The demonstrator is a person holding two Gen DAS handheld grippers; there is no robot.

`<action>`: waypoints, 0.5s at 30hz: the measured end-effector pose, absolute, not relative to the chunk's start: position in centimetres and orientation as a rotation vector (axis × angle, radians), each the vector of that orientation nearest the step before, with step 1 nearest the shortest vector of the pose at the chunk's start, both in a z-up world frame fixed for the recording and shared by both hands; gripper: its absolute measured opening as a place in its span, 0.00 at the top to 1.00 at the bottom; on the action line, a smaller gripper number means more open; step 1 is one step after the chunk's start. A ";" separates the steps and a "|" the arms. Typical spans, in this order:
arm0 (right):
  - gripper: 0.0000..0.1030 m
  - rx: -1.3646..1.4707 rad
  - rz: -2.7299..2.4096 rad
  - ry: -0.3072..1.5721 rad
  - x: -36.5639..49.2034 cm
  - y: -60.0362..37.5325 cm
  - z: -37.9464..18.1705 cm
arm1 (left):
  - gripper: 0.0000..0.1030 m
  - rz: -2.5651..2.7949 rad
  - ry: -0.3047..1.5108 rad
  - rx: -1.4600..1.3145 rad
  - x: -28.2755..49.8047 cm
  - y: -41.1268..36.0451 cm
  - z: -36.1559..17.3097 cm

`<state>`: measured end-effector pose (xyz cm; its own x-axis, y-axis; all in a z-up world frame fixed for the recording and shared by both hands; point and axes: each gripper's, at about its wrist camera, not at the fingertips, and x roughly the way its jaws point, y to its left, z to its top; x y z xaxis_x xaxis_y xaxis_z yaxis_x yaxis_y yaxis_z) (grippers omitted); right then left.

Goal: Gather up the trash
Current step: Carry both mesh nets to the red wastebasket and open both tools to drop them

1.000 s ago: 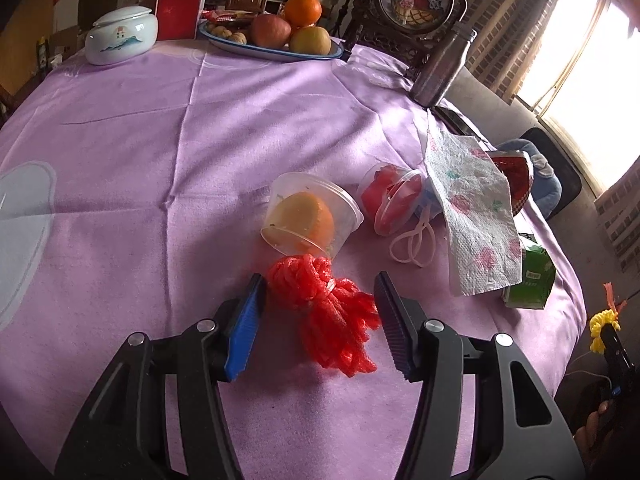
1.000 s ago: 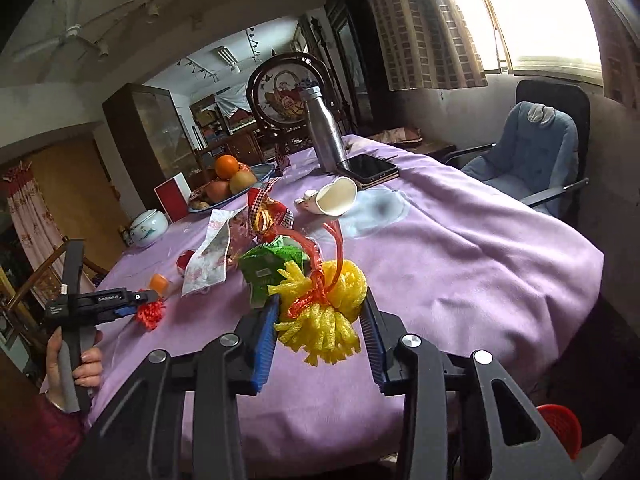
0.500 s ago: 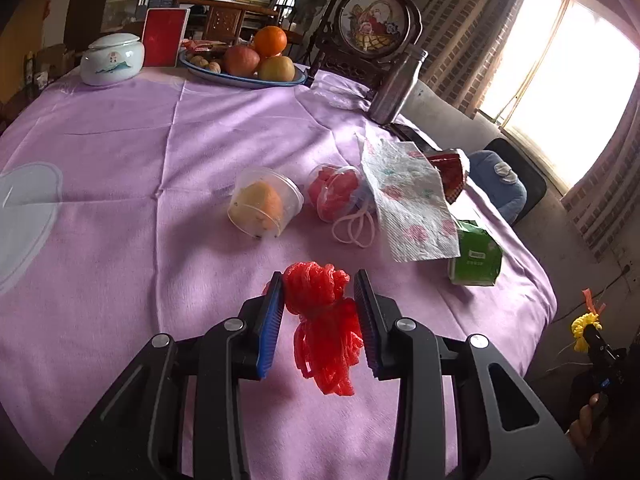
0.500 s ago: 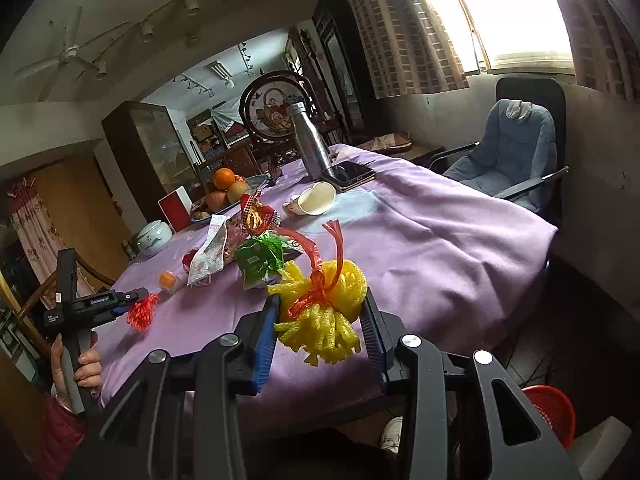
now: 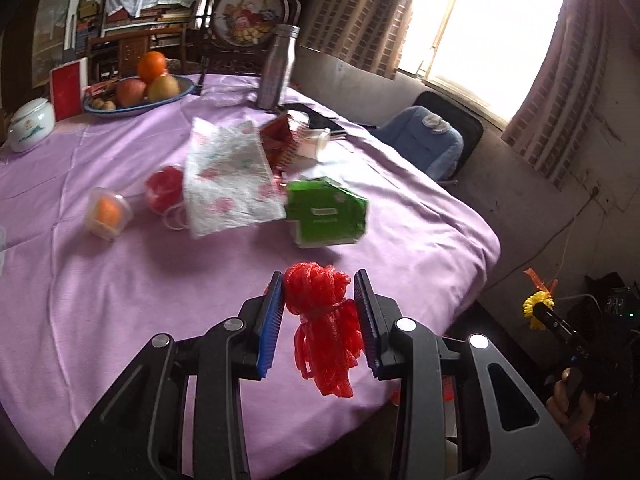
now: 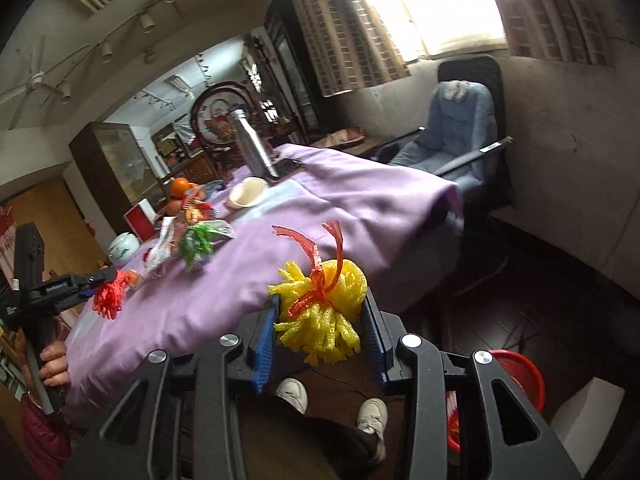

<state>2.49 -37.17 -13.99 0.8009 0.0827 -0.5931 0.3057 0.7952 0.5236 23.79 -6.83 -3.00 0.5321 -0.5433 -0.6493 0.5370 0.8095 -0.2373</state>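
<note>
My left gripper (image 5: 319, 286) is shut on a red foam fruit net (image 5: 324, 320), which hangs above the purple tablecloth (image 5: 100, 300) near its right edge. My right gripper (image 6: 322, 308) is shut on a yellow foam net (image 6: 324, 312) tied with a red strip, held off the table over the floor. The red net (image 6: 110, 294) and left gripper (image 6: 94, 280) also show at the far left of the right wrist view. A red bin (image 6: 520, 376) stands on the floor, low right, partly behind my right gripper's frame. On the table lie a green carton (image 5: 326, 212), a printed paper napkin (image 5: 228, 184) and a red snack wrapper (image 5: 282, 140).
Two clear cups (image 5: 106, 212) with fruit, a fruit bowl (image 5: 140, 88), a steel bottle (image 5: 280, 68), a white jar (image 5: 30, 124) and a phone (image 5: 320, 120) sit on the table. A blue chair (image 6: 452, 136) stands by the window. The person's shoes (image 6: 294, 394) are below the right gripper.
My left gripper closed on the red net, lifted it and carried it rightward toward the table edge. My right gripper swung away from the table with the yellow net, bringing the floor and red bin into view.
</note>
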 end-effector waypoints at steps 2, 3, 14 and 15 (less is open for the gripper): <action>0.62 0.669 -0.167 0.666 1.3 -38.4 -15.5 | 0.65 -0.691 0.784 0.012 22.9 -9.4 -3.3; 0.62 0.678 -0.183 0.678 0.9 -38.9 -16.2 | 0.65 -0.717 0.788 0.023 22.5 -10.8 -3.4; 0.62 0.821 -0.355 0.861 -3.1 -44.5 -27.6 | 0.65 -0.997 0.868 0.192 17.4 -26.8 -7.3; 0.62 0.839 -0.369 0.878 -3.4 -44.9 -28.7 | 0.65 -1.017 0.888 0.206 17.1 -28.3 -8.2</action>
<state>-3.35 -44.89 -28.72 0.6039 0.0441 -0.7958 0.5989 0.6338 0.4895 17.05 -28.30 -8.23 0.2219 -0.6506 -0.7263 0.8071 0.5405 -0.2376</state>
